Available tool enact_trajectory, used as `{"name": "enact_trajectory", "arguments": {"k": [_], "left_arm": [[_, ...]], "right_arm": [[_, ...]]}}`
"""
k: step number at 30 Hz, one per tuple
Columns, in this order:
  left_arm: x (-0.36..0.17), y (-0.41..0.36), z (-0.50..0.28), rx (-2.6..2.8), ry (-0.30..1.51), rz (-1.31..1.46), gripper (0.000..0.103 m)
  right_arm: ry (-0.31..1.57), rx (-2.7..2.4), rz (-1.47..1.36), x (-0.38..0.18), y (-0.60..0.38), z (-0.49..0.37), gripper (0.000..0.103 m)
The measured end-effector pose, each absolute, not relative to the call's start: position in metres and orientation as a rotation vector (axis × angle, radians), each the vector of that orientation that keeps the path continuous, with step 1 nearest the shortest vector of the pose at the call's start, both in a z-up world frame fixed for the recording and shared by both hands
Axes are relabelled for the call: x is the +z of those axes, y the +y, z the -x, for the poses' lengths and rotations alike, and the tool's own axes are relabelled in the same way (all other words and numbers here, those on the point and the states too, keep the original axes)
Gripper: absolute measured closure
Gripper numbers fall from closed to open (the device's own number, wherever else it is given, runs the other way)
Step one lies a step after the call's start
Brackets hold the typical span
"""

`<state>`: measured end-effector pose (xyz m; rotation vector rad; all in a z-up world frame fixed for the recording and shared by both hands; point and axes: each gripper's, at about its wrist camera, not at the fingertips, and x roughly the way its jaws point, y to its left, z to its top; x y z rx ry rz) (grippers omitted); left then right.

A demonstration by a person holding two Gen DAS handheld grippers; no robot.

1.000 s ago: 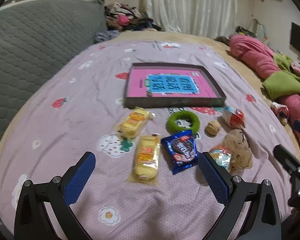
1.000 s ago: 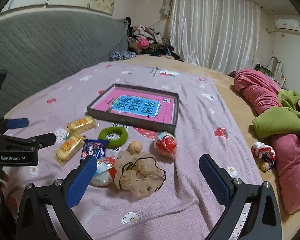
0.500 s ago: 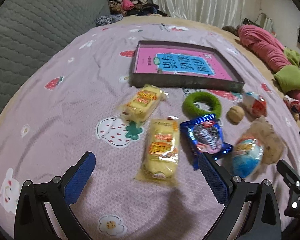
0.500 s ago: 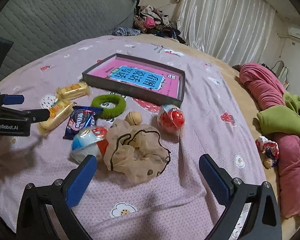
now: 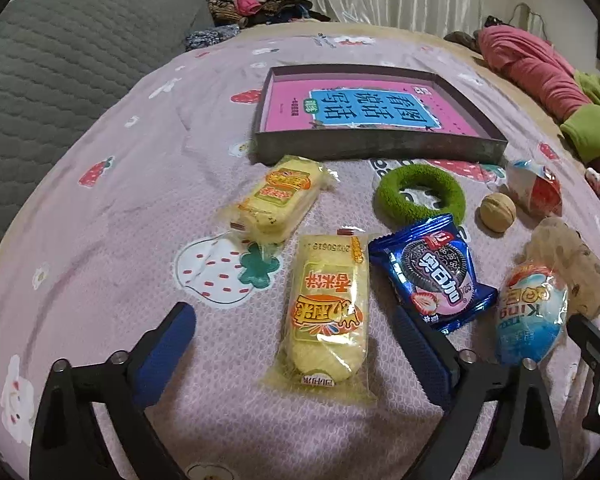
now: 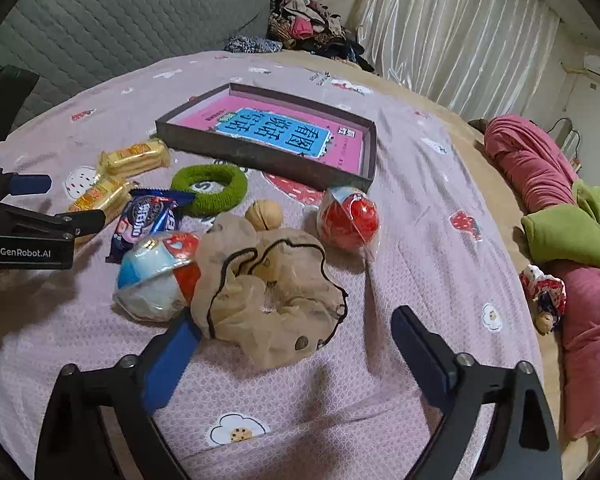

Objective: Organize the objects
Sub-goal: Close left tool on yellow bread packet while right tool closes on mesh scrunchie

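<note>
Loose items lie on a purple bedspread before a dark shallow box point(image 5: 380, 146) point(image 6: 260, 156) with a pink book inside. My left gripper point(image 5: 296, 332) is open, its fingers either side of the near yellow cake packet point(image 5: 326, 312). A second yellow cake packet point(image 5: 276, 200), a green ring point(image 5: 420, 196), a blue cookie pack point(image 5: 432, 276) and a walnut point(image 5: 497, 213) lie beyond. My right gripper point(image 6: 296, 328) is open over a beige scrunchie point(image 6: 268, 292), next to a blue-white egg toy point(image 6: 156, 280) and a red egg toy point(image 6: 348, 218).
A grey quilted headboard point(image 5: 60, 64) stands at the left. Pink and green bedding point(image 6: 560, 208) lies along the right side. A small doll point(image 6: 544, 292) lies by it. Clothes are piled at the back point(image 6: 312, 28).
Both grippers have moved forward and down toward the items. The left now straddles the near cake packet; the right has closed in on the scrunchie. Both stay open.
</note>
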<state>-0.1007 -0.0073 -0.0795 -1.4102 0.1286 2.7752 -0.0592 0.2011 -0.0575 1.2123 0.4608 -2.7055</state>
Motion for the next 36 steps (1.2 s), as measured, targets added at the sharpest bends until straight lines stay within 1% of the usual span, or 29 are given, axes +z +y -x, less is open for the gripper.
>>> {"name": "enact_trajectory", "arguments": {"k": [2, 4, 6, 7, 9, 10, 11, 12, 13, 14, 15, 19, 22, 25, 29, 36], "left_arm": [[-0.082, -0.008, 0.102, 2.769, 0.129, 1.411, 0.009], [-0.084, -0.009, 0.104, 2.761, 0.127, 1.414, 0.013], [-0.086, -0.01, 0.106, 2.745, 0.118, 1.421, 0.04], [-0.087, -0.011, 0.106, 2.735, 0.107, 1.422, 0.043], [-0.091, -0.012, 0.108, 2.719, 0.087, 1.431, 0.046], [-0.092, -0.011, 0.108, 2.713, 0.087, 1.434, 0.047], [-0.094, -0.011, 0.109, 2.705, 0.085, 1.439, 0.05], [-0.096, -0.01, 0.109, 2.695, 0.076, 1.441, 0.055], [-0.097, -0.01, 0.109, 2.69, 0.066, 1.438, 0.056], [-0.097, -0.009, 0.109, 2.692, 0.069, 1.434, 0.057], [-0.097, -0.008, 0.109, 2.692, 0.077, 1.426, 0.059], [-0.096, -0.008, 0.11, 2.686, 0.071, 1.415, 0.061], [-0.096, -0.01, 0.109, 2.681, 0.046, 1.405, 0.062], [-0.095, -0.009, 0.107, 2.679, 0.051, 1.401, 0.063], [-0.093, -0.006, 0.103, 2.672, 0.054, 1.387, 0.063], [-0.084, -0.01, 0.098, 2.678, 0.019, 1.359, 0.063]], "right_arm": [[0.467, -2.69, -1.225, -0.061, 0.2, 0.062, 0.011], [0.486, -2.679, -1.225, -0.063, 0.197, 0.064, 0.012], [0.517, -2.666, -1.226, -0.066, 0.191, 0.066, 0.016], [0.537, -2.662, -1.223, -0.068, 0.188, 0.067, 0.017], [0.581, -2.667, -1.217, -0.071, 0.183, 0.069, 0.018], [0.595, -2.67, -1.213, -0.072, 0.182, 0.07, 0.021], [0.6, -2.675, -1.213, -0.074, 0.182, 0.071, 0.028], [0.594, -2.67, -1.225, -0.076, 0.182, 0.074, 0.032], [0.58, -2.66, -1.238, -0.077, 0.183, 0.076, 0.042], [0.554, -2.648, -1.244, -0.078, 0.185, 0.078, 0.049], [0.538, -2.641, -1.244, -0.08, 0.185, 0.079, 0.052], [0.498, -2.622, -1.23, -0.081, 0.187, 0.08, 0.071], [0.452, -2.607, -1.224, -0.08, 0.19, 0.08, 0.079], [0.395, -2.603, -1.226, -0.077, 0.195, 0.079, 0.083], [0.314, -2.602, -1.211, -0.072, 0.2, 0.078, 0.086], [0.235, -2.607, -1.179, -0.063, 0.202, 0.072, 0.087]]}}
